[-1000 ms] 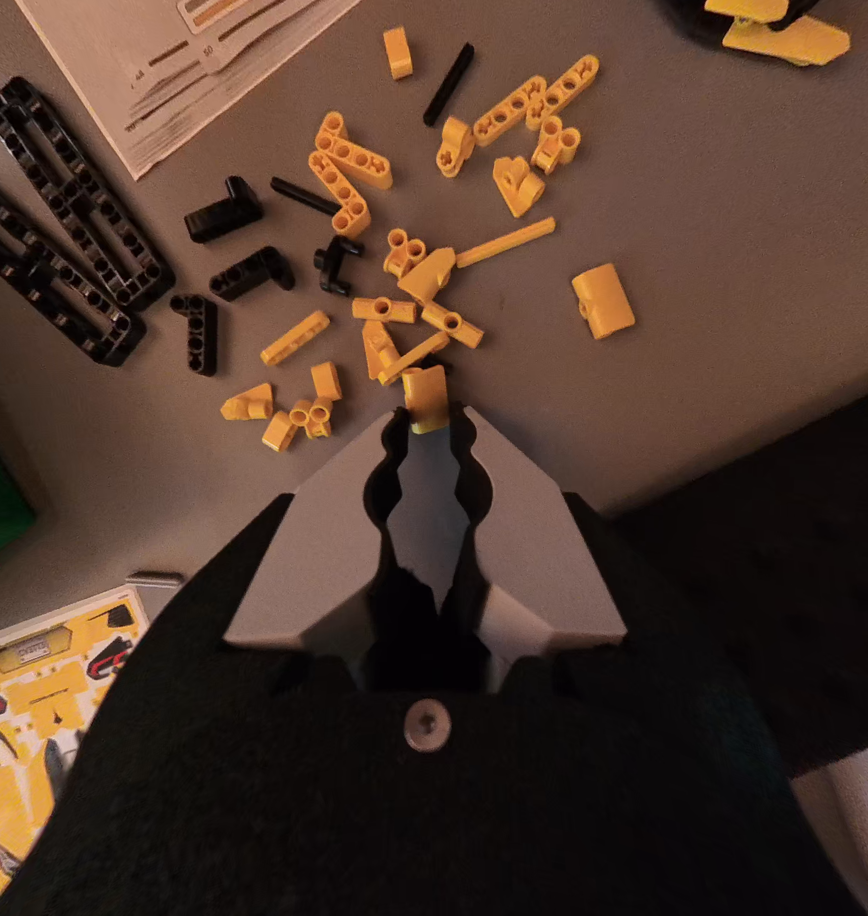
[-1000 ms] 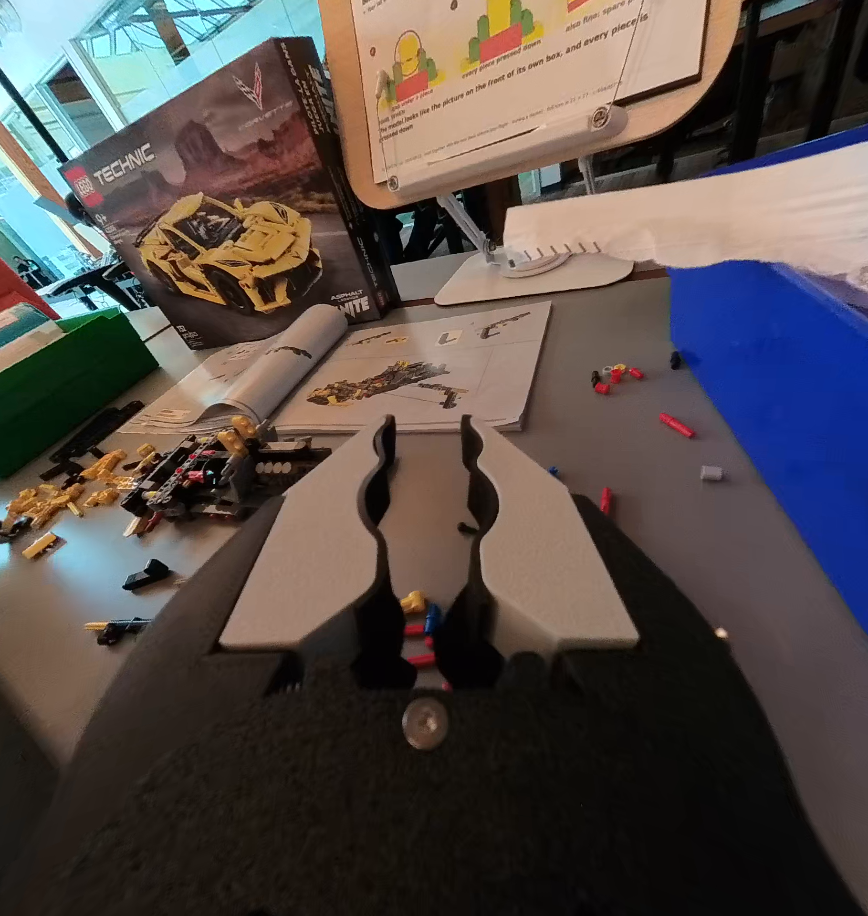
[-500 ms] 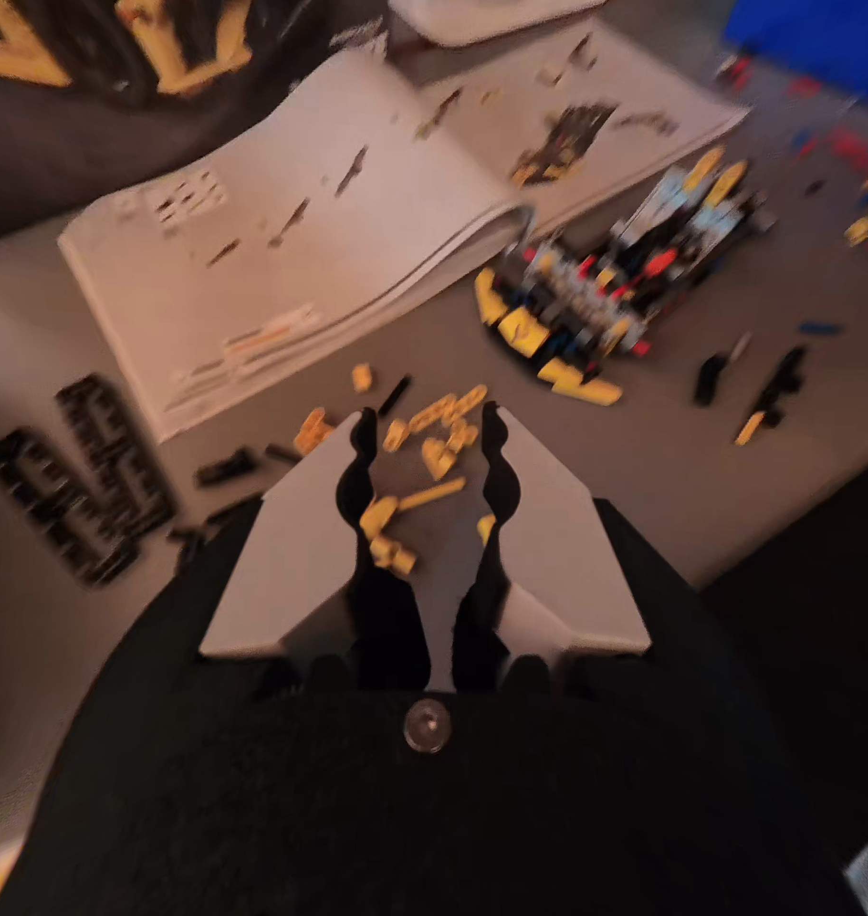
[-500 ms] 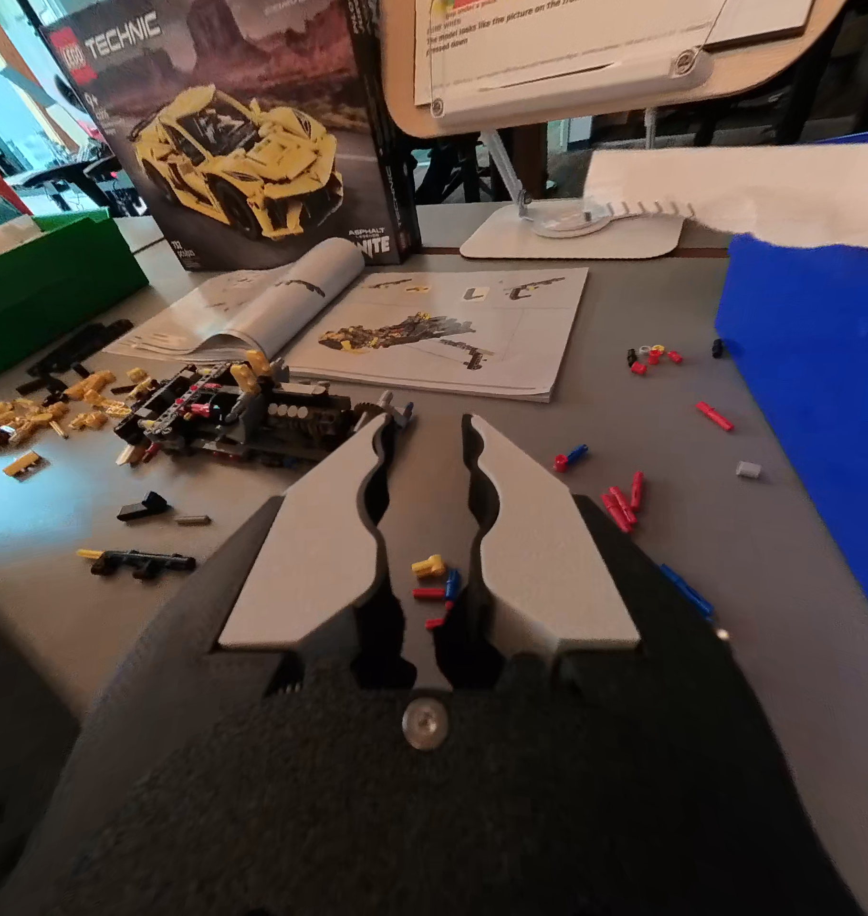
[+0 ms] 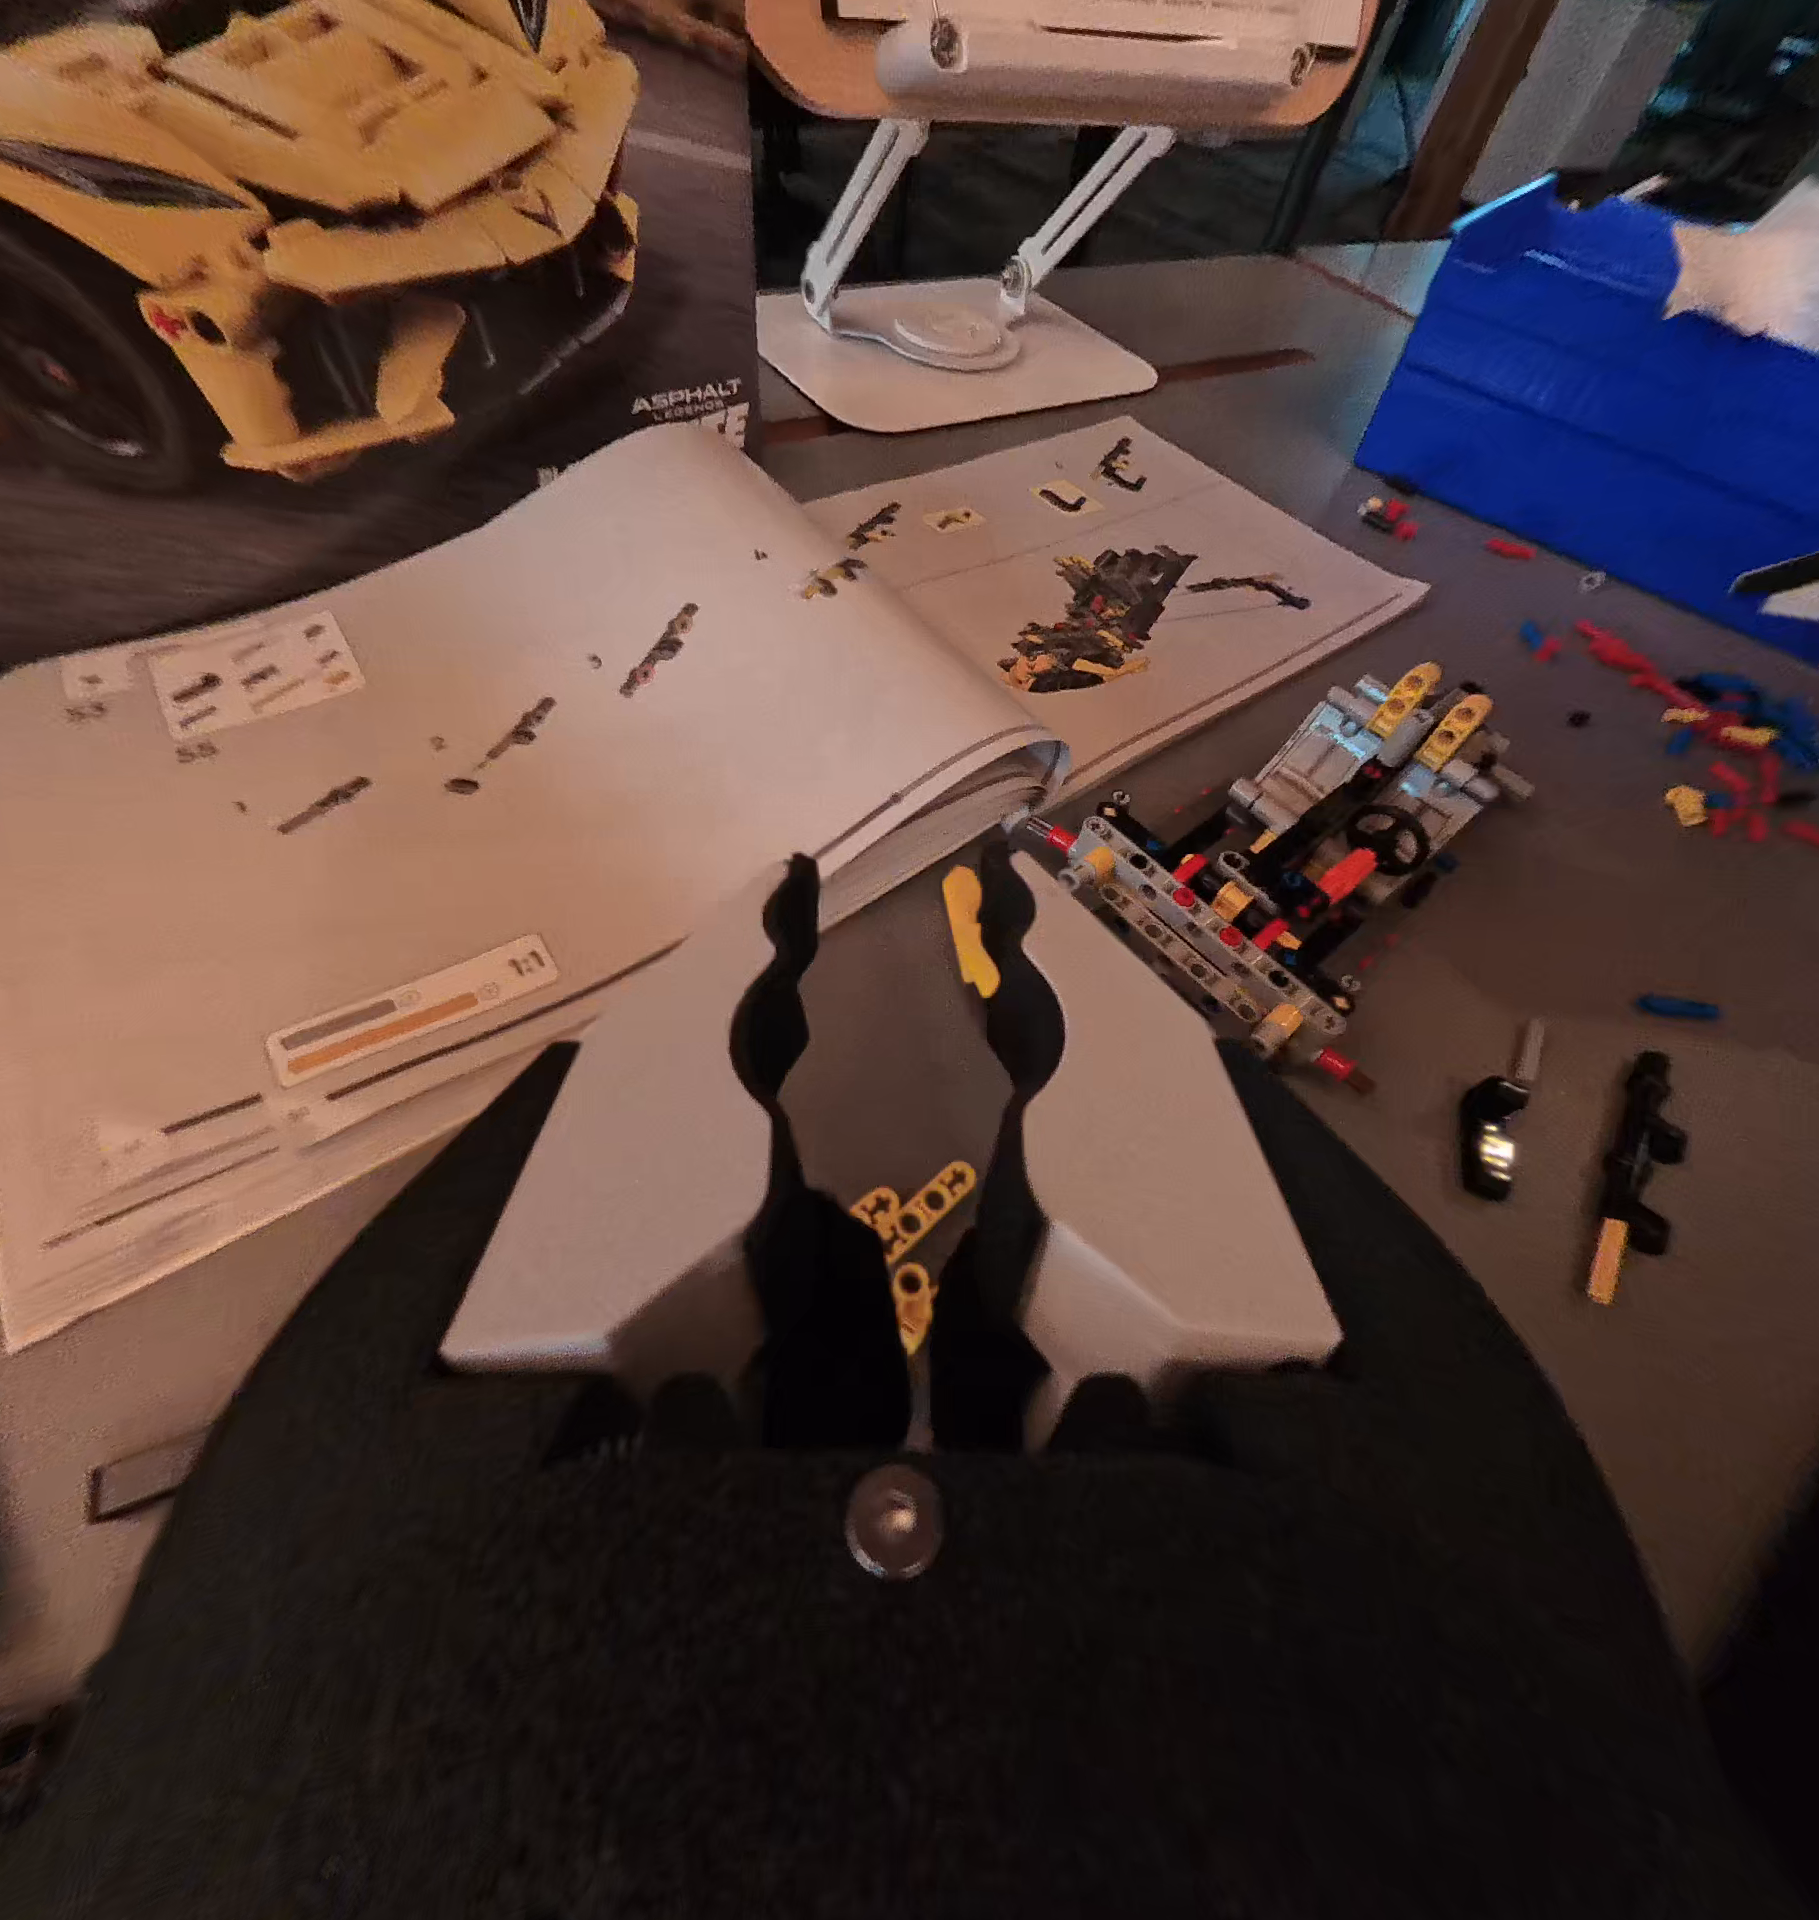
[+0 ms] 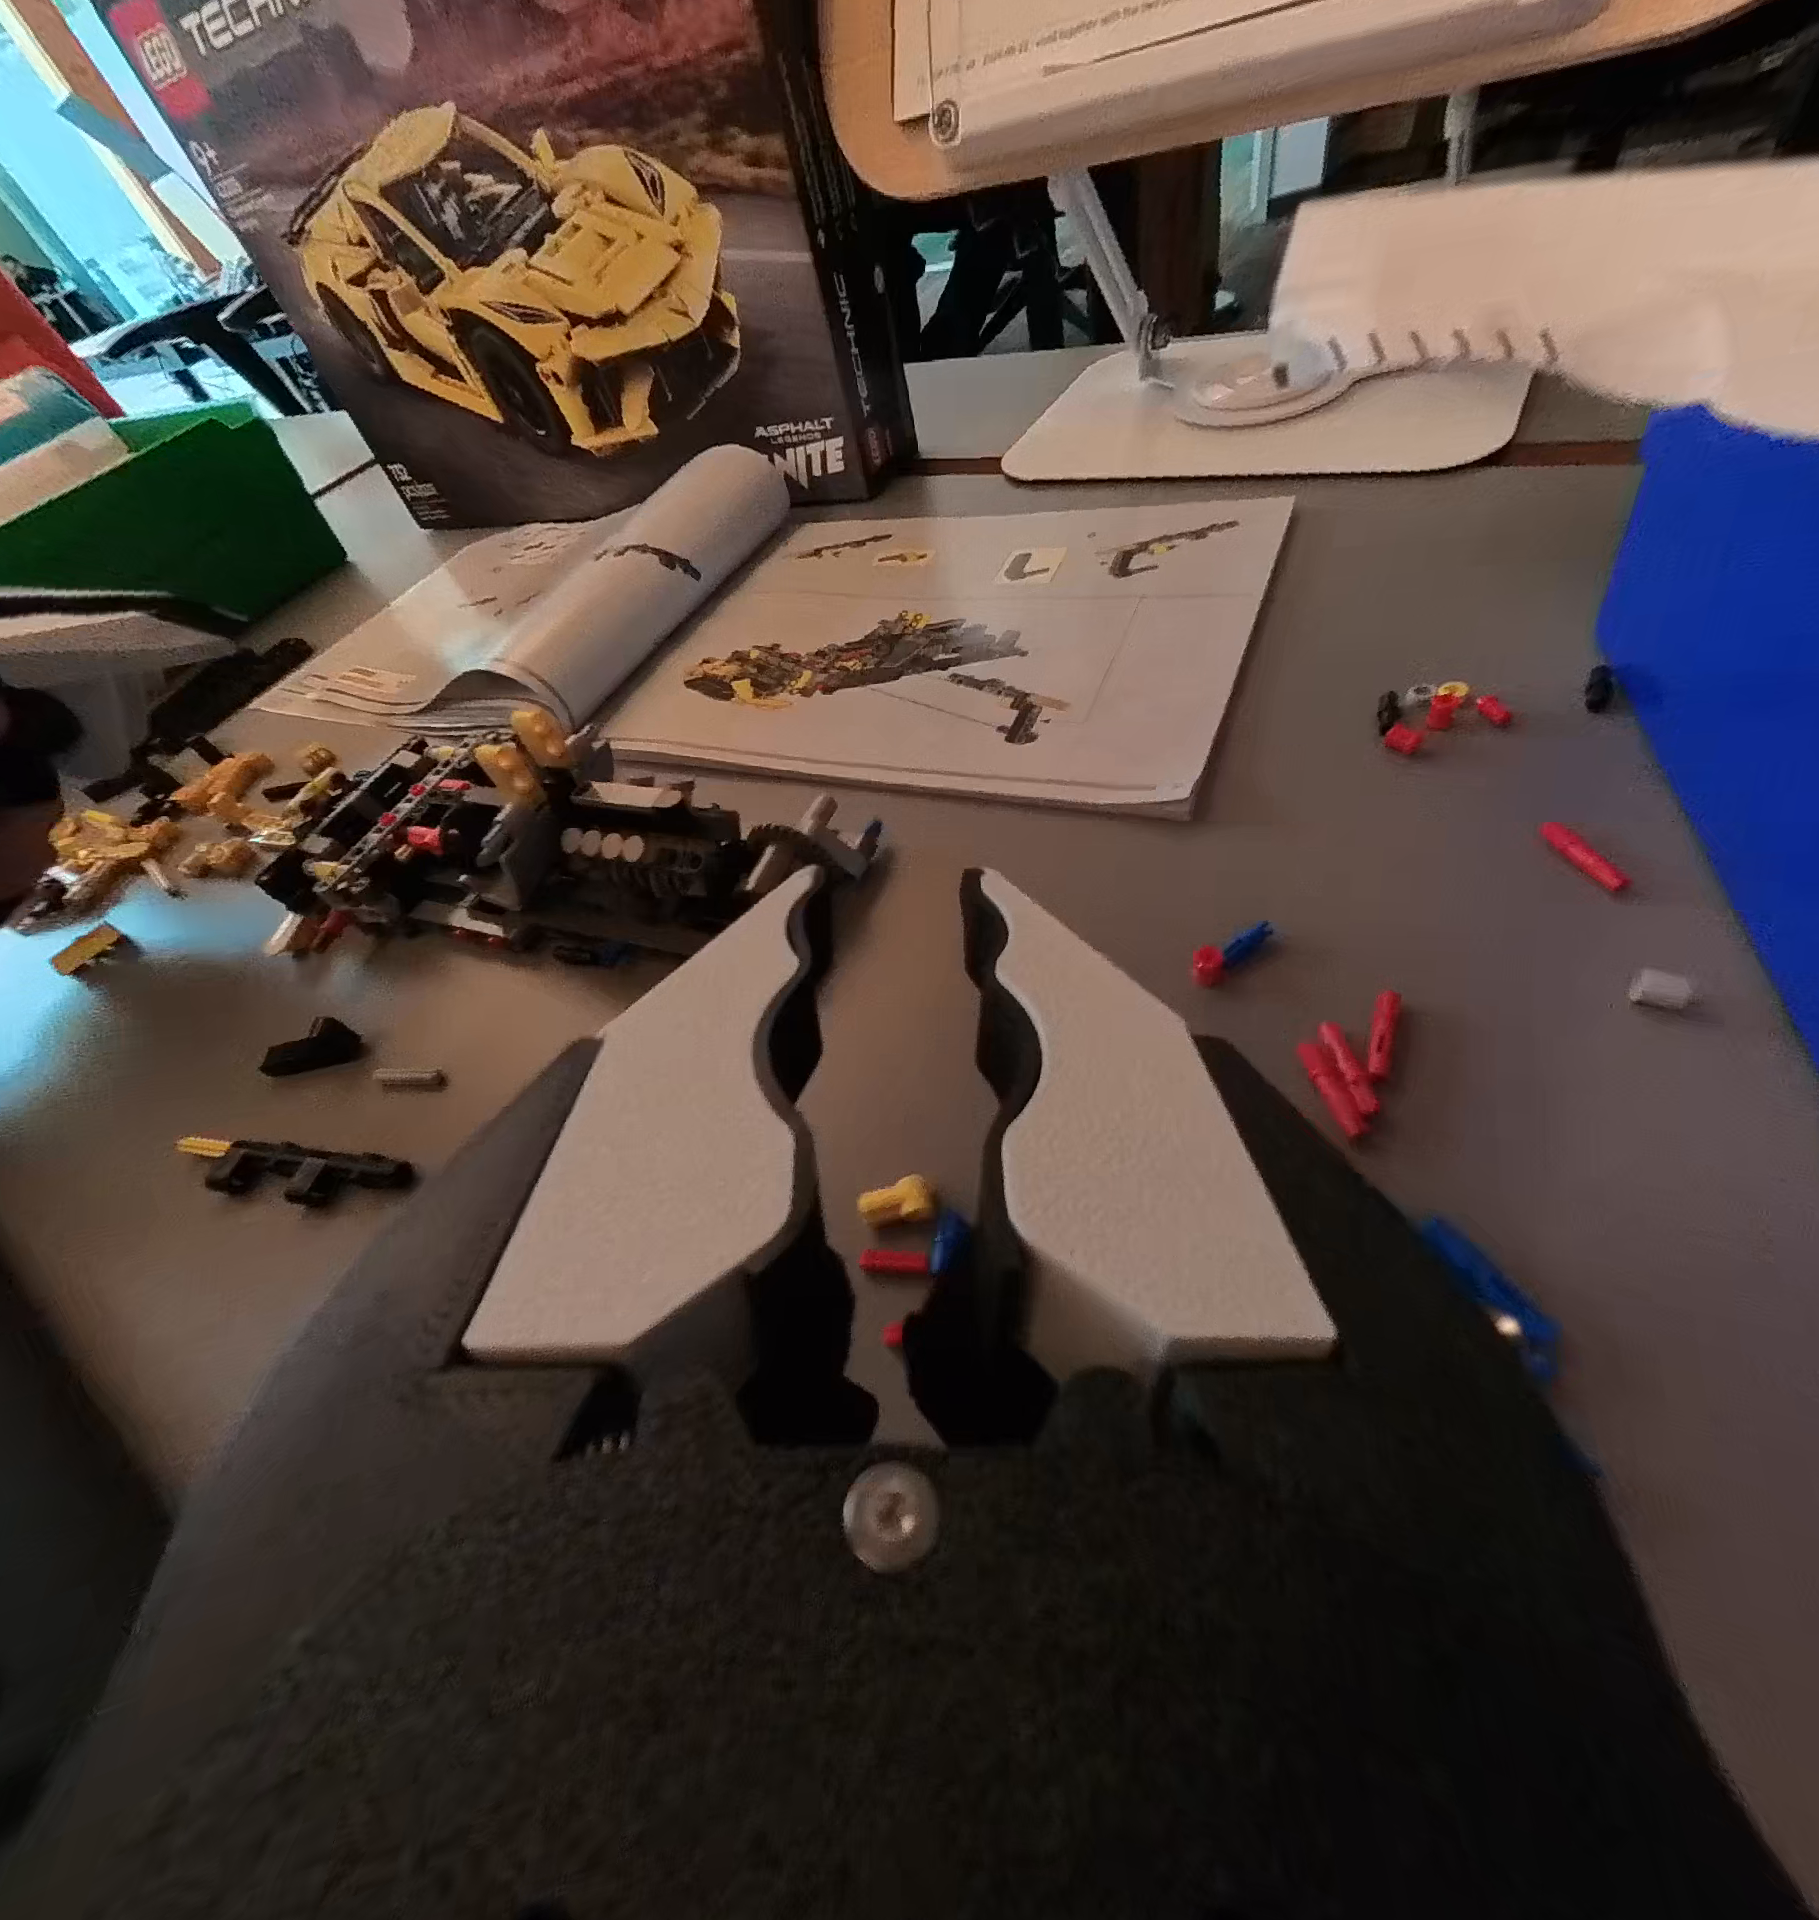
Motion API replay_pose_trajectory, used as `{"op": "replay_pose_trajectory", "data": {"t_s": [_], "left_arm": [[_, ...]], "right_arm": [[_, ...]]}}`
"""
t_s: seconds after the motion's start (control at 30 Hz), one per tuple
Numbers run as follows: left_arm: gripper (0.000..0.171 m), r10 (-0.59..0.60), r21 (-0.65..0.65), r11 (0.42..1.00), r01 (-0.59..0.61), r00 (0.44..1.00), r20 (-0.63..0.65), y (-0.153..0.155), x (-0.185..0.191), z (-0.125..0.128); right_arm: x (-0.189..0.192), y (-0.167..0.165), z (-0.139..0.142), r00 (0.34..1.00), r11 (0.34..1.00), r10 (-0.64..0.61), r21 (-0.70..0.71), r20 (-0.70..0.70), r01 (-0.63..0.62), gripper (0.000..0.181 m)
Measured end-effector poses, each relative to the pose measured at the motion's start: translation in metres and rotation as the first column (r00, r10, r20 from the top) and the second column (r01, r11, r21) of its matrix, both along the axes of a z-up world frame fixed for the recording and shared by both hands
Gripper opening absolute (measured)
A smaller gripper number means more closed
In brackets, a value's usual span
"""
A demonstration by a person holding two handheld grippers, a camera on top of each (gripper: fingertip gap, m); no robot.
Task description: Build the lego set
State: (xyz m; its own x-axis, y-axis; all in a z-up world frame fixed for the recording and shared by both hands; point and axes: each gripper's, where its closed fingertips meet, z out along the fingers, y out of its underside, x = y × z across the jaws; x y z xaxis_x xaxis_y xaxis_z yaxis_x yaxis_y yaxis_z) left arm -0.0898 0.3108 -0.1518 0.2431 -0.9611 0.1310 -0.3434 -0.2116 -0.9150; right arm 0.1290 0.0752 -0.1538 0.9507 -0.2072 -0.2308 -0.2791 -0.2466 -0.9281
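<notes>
Surface: a grey table (image 6: 1248, 883), dim and warm-lit, strewn with small parts.
Left gripper (image 5: 894, 883): jaws parted, gripping nothing; a yellow piece (image 5: 969, 935) shows in the gap beside the right finger, contact unclear.
Right gripper (image 6: 892, 894): jaws parted and empty, above a yellow connector (image 6: 894, 1200) and red and blue pins.
Lego build (image 6: 531, 842): half-built black and grey chassis on the table, near the open instruction booklet (image 6: 946, 665).
Loose parts: yellow pieces (image 6: 157, 821) left of the build, red pins (image 6: 1346, 1070) to its right.
Background: set box (image 6: 572, 260) standing behind the booklet, white stand (image 6: 1258, 416), blue bin (image 6: 1757, 727), green bin (image 6: 157, 509); bright windows far left.
</notes>
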Motion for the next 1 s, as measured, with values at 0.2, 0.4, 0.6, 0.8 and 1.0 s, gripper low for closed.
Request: {"op": "replay_pose_trajectory", "data": {"t_s": [0.2,0.4,0.6,0.8,1.0], "left_arm": [[0.027,0.017,-0.036,0.999,-0.016,0.999,0.027,0.006,-0.005,0.002],[0.025,0.032,0.037,0.999,-0.033,0.999,0.013,0.008,-0.005,0.003],[0.024,0.043,0.067,0.997,-0.044,0.999,0.015,0.007,-0.008,0.003],[0.024,0.062,0.054,0.997,-0.062,0.998,0.014,0.009,-0.016,0.000],[0.024,0.134,0.101,0.987,-0.127,0.989,-0.064,0.032,-0.057,0.015]], "right_arm": [[0.042,-0.028,-0.008,0.959,0.958,-0.255,-0.103,0.123,0.268,0.021],[0.054,-0.039,-0.006,0.944,0.943,-0.314,-0.082,0.097,0.322,0.024],[0.032,-0.021,0.005,0.978,0.982,-0.187,-0.020,0.089,0.190,0.020],[0.050,-0.051,0.011,0.948,0.949,-0.314,-0.018,0.059,0.316,0.019],[0.019,-0.047,0.027,0.968,0.971,-0.236,-0.002,0.084,0.237,0.020]]}}
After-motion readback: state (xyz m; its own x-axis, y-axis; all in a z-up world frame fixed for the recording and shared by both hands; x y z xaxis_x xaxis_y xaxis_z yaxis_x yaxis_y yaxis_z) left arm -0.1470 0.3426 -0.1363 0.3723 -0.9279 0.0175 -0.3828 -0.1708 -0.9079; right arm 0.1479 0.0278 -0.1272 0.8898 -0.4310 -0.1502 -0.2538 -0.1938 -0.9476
